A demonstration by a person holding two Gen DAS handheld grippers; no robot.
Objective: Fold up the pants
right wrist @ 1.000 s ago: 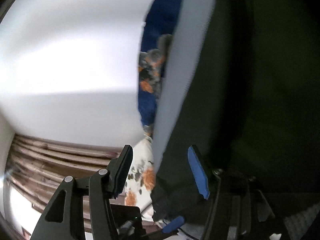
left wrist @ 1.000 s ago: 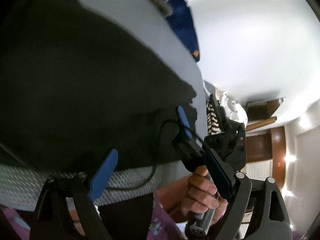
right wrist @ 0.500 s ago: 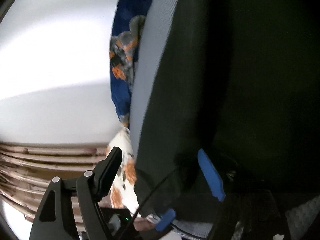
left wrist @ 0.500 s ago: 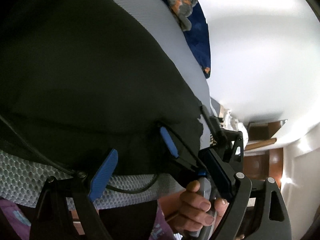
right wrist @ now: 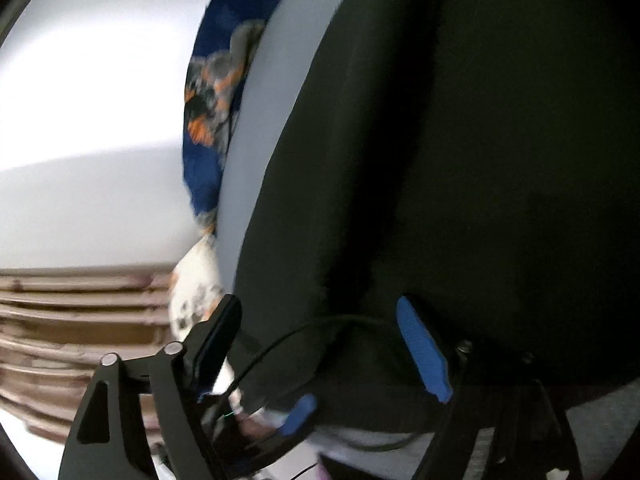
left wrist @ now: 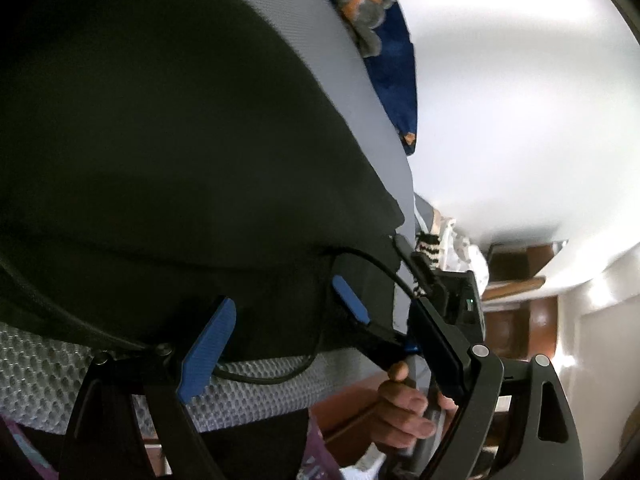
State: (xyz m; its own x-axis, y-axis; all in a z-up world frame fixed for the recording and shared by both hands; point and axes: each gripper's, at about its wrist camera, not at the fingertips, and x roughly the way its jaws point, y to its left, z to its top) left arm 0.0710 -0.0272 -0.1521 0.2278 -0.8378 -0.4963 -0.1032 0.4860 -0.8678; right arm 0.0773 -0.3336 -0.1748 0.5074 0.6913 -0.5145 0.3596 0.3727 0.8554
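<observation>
The pants (left wrist: 168, 152) are seen as a broad, dark, nearly black mass of cloth spread flat on a grey mattress (left wrist: 336, 56). Hardly any texture or seam can be made out in the dim light; only a faint crease is seen across the near part in the left wrist view. The near edge of the pants lies just short of the near edge of the mattress, where a grey honeycomb mesh border (left wrist: 48, 376) is exposed. The far right edge of the cloth runs slantwise, and a strip of bare mattress is left between it and a blue, orange-patterned cloth (left wrist: 384, 52) at the far side.

The left gripper (left wrist: 320, 340) is held wide open over the near edge of the pants; nothing is clamped between its blue pad (left wrist: 208, 348) and its black finger. The right gripper (right wrist: 324, 344) is also spread wide, its jaws having just been opening; the near right corner of the pants lies between the fingers, but is not seen to be pressed by the pads. The right gripper is also visible in the left wrist view, held by a hand (left wrist: 404, 412). A black cable (left wrist: 376, 268) is draped over the near corner of the cloth. A white wall (left wrist: 520, 100) is seen beyond the mattress.
</observation>
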